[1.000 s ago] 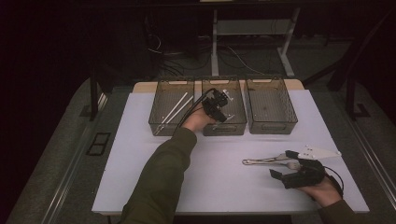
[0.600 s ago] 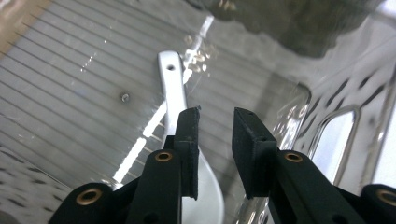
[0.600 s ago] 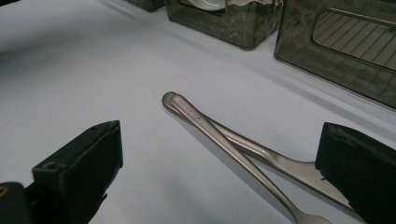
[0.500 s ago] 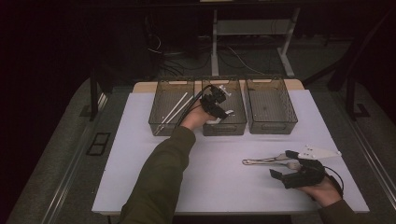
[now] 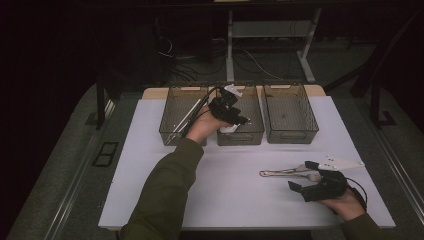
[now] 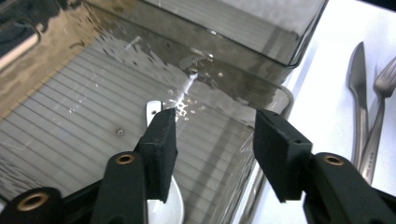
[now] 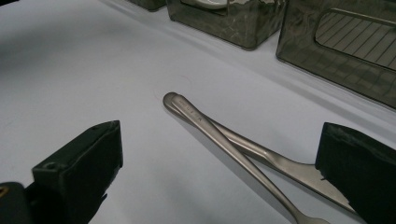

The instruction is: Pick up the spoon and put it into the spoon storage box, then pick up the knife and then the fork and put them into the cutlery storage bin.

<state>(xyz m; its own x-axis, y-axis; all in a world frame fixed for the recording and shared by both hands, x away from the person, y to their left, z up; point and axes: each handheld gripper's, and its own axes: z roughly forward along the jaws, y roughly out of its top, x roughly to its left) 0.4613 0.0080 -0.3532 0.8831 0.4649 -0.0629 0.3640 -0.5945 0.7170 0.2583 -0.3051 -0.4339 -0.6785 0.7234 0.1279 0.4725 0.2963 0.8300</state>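
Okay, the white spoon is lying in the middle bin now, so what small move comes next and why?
Probably lift the left gripper clear of the middle bin. Its jaws have just been opening and nothing sits between them; the white spoon lies on the bin floor. A knife and fork wait before the open right gripper.

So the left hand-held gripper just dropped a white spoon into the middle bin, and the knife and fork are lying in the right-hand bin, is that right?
Not quite. The white spoon does lie in the middle bin under the left hand-held gripper, whose jaws have just been opening. But the knife and fork lie on the white table by the right hand-held gripper, as the high view shows.
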